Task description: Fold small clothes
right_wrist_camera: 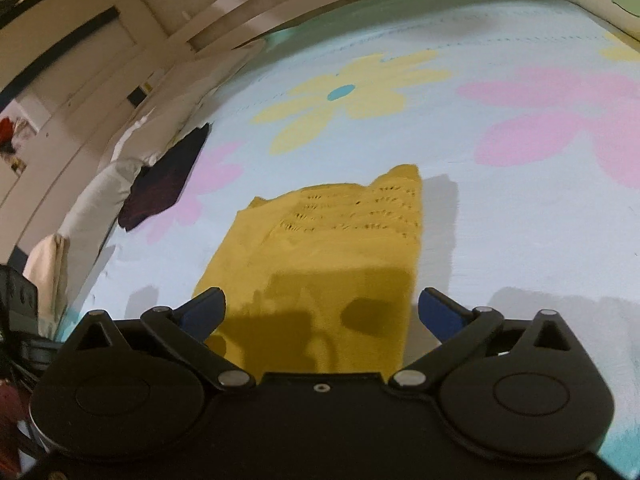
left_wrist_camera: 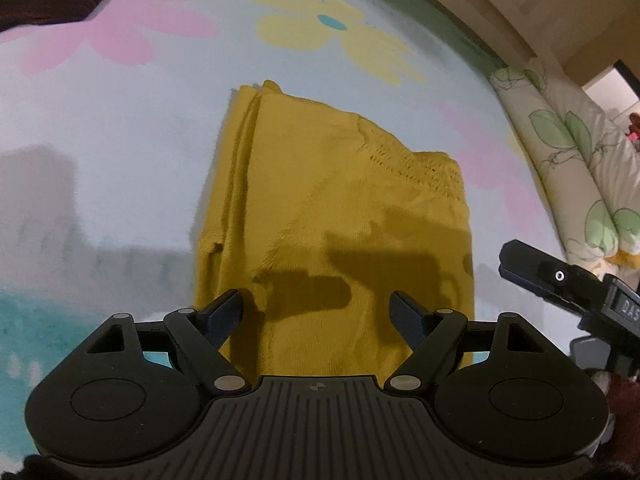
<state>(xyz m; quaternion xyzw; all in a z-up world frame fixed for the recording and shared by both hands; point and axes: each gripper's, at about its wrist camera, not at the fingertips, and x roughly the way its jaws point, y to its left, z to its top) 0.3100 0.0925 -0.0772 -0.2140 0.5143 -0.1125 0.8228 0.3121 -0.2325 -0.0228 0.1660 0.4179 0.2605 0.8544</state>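
Garment: yellow knit top (left_wrist_camera: pixel 332 216), already folded into a narrow strip, flat on the flowered bedsheet (left_wrist_camera: pixel 120 152).
Long axis: running straight away from both tongs, near end under them, far end toward the yellow flower print (left_wrist_camera: pixel 328 28).
Left tongs (left_wrist_camera: pixel 318 312): jaws wide, nothing between the pads, hovering over the near end of the knit top.
Right tongs (right_wrist_camera: pixel 320 312): jaws wide, empty, spanning almost the whole width of the knit top; one finger also visible just right of the knit top in the left view.
Nearer hand: cannot tell; both close above the near hem.
Next move, judged: pinching near corners, carrying them toward the far end.
Elsewhere: dark garment (right_wrist_camera: pixel 164 184) well left of the knit top, by the pillows (right_wrist_camera: pixel 100 196).
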